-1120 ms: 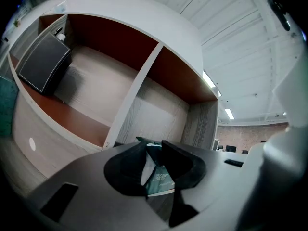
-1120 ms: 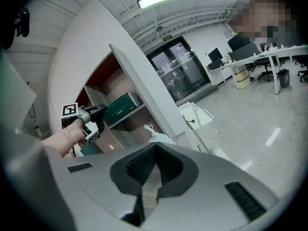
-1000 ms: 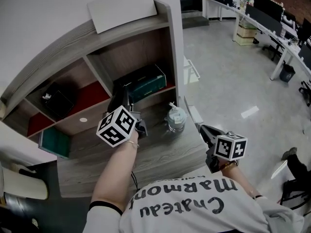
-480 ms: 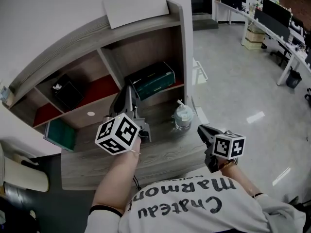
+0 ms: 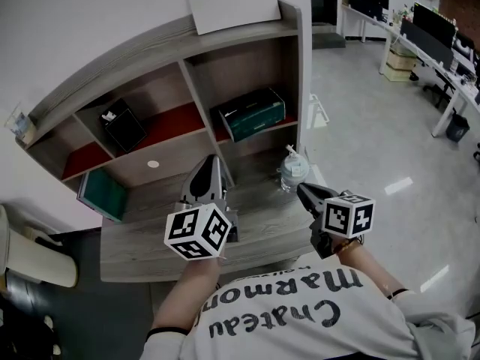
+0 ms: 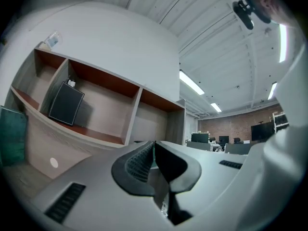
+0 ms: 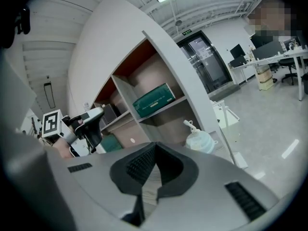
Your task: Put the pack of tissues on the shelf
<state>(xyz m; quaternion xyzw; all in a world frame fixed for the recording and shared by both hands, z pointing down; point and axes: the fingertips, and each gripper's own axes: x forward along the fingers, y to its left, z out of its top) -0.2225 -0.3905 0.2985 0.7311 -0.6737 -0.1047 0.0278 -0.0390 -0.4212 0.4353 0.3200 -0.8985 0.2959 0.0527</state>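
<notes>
Both closed on nothing, the left hand-held gripper (image 5: 211,160) and right hand-held gripper (image 5: 303,189) could topple the bottle (image 5: 294,172) at the worktop's (image 5: 146,240) right edge if swung carelessly.

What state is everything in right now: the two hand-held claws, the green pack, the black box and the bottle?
left gripper: shut, empty.
right gripper: shut, empty.
green tissue pack: lying flat in the shelf's right compartment, untouched.
black box: standing in the middle compartment.
pump bottle: upright on the desktop below.
</notes>
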